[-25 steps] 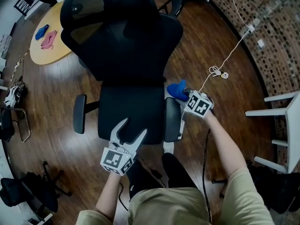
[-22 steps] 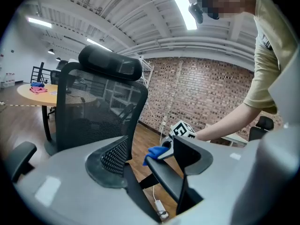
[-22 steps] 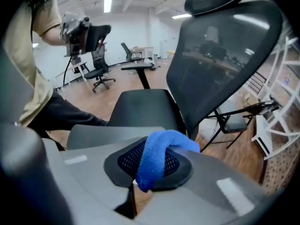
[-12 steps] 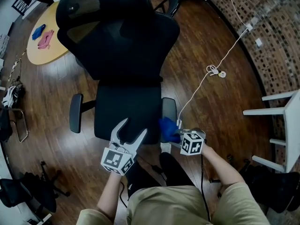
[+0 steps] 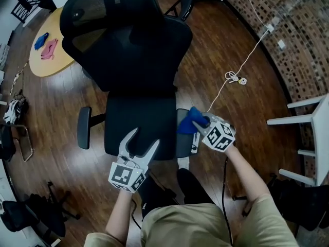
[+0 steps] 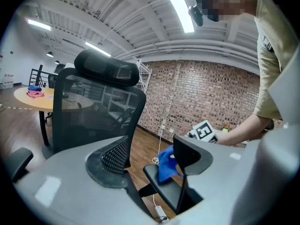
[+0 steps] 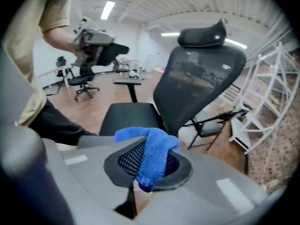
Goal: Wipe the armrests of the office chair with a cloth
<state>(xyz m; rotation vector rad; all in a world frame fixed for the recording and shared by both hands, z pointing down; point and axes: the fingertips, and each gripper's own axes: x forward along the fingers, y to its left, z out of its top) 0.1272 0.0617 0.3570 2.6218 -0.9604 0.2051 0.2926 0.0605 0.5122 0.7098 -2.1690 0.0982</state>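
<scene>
The black office chair (image 5: 136, 66) stands in front of me, seat (image 5: 139, 122) toward my legs. Its right armrest (image 5: 183, 144) has a blue cloth (image 5: 188, 121) pressed on its rear half. My right gripper (image 5: 199, 123) is shut on that cloth (image 7: 152, 156), which bulges over its jaws in the right gripper view. The left armrest (image 5: 84, 127) is bare. My left gripper (image 5: 139, 145) hangs open over the seat's front edge, holding nothing. In the left gripper view the cloth (image 6: 166, 164) rests on the right armrest (image 6: 165, 194).
A round wooden table (image 5: 45, 60) with a blue and a pink rag stands at the back left. A white cable (image 5: 234, 76) crosses the wood floor on the right. White furniture (image 5: 307, 118) is at the far right. A folding chair (image 5: 186, 4) stands behind the office chair.
The right gripper slid the cloth from the armrest's rear to its front end, then back toward the rear. The left gripper has stayed open over the seat.
</scene>
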